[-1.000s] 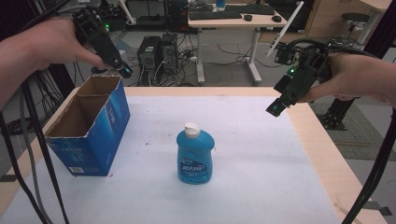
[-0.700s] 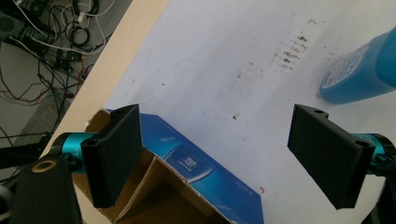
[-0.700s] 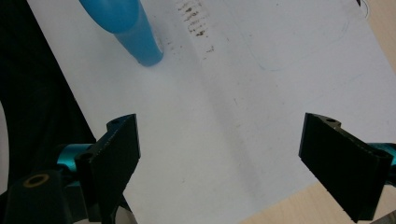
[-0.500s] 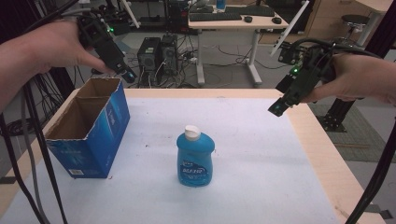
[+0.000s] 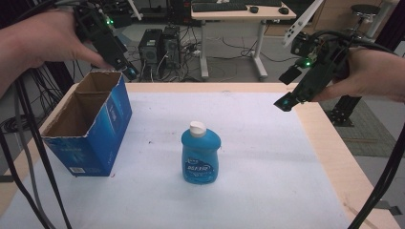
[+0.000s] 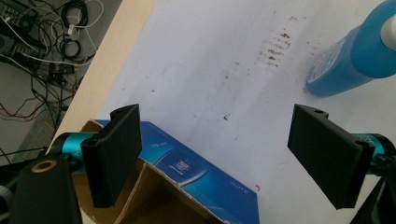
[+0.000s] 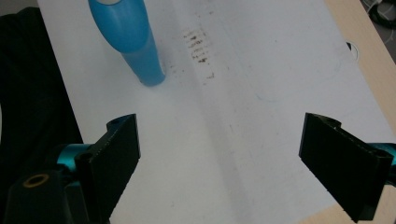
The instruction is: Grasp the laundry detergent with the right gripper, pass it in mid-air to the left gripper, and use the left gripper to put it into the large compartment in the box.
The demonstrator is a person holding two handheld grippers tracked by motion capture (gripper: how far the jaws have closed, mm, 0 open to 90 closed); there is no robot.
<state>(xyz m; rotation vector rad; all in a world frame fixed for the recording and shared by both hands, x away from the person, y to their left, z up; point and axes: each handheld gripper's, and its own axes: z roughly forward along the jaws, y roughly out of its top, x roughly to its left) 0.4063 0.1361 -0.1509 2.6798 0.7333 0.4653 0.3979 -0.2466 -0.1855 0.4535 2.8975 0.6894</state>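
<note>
Both grippers, left [image 5: 129,72] and right [image 5: 285,102], hover with jaws apart as the upright blue bottle [image 5: 200,153] stands between them, nearer the right, beside the open box [image 5: 90,124].

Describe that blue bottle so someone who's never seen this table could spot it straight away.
Start at the white-covered table and go to its middle, to the right of the open blue cardboard box. The blue bottle stands there upright and alone, touched by neither gripper. Unlike the box, it is rounded, see-through blue plastic with a white cap and a front label.
</note>
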